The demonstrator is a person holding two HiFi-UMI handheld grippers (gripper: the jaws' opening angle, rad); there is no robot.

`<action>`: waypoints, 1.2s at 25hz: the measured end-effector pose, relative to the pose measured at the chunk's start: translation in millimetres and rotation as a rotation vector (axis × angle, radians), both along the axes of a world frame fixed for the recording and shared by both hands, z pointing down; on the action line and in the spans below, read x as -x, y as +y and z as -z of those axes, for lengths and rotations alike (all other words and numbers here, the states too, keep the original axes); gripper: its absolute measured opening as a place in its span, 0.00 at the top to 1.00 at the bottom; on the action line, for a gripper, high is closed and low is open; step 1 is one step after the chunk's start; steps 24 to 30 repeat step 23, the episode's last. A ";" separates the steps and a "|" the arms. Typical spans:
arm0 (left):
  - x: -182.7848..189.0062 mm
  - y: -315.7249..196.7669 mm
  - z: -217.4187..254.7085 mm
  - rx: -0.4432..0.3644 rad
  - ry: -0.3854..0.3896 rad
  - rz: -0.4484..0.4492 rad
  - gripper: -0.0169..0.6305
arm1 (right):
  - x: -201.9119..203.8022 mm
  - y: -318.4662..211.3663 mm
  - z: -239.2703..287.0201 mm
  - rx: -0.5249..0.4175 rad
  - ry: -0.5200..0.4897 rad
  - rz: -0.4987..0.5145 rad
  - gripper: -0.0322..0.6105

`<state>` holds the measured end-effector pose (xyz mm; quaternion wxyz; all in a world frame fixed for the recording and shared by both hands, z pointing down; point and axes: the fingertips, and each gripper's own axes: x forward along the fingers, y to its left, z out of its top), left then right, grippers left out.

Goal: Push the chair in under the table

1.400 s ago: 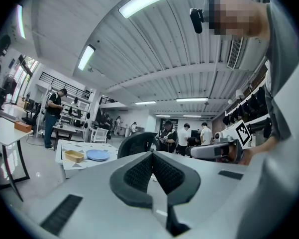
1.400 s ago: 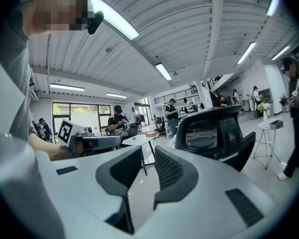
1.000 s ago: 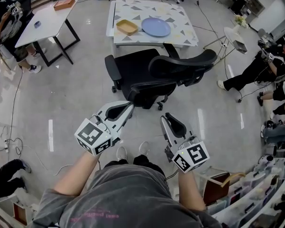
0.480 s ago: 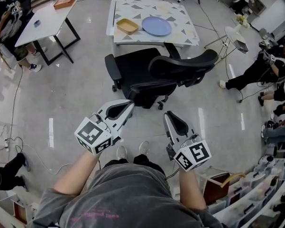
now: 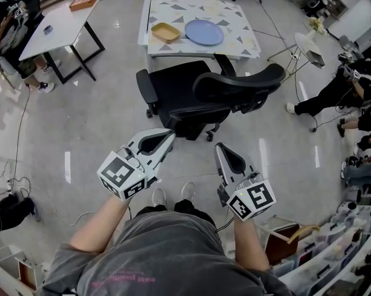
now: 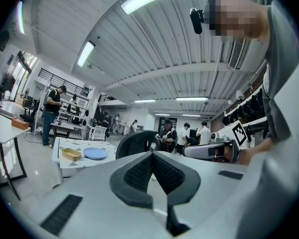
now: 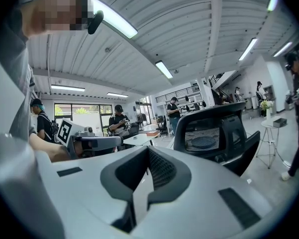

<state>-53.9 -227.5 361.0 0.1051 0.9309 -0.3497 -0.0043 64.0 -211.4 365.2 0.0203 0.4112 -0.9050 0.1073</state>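
The right gripper point(image 5: 220, 147) has just drawn its jaws together on nothing, where a second ago they stood partly apart; the hands and the chair point(image 5: 197, 94) have barely shifted. From the head view, both grippers hang level in front of the person, well short of the chair; the left gripper point(image 5: 170, 135) is closed too; the chair stands out on the floor in front of the table point(image 5: 237, 42), turned sideways, its seat near the table's edge but not under it. In the left gripper view the left gripper point(image 6: 151, 156) shows its pads pressed together with nothing between, and beyond them the chair point(image 6: 135, 144) and the table point(image 6: 59, 144). In the right gripper view the right gripper point(image 7: 148, 152) has its pads meeting as well, empty, with the chair point(image 7: 214, 131) ahead and apart from it. I'd guess closed tips suit a shove against the backrest rather than a grasp; the chair is not yet tucked in.
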 end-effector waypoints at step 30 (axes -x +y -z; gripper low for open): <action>-4.5 -21.2 -3.0 0.009 0.005 0.010 0.97 | -4.5 -21.8 -3.7 0.006 0.011 0.013 0.94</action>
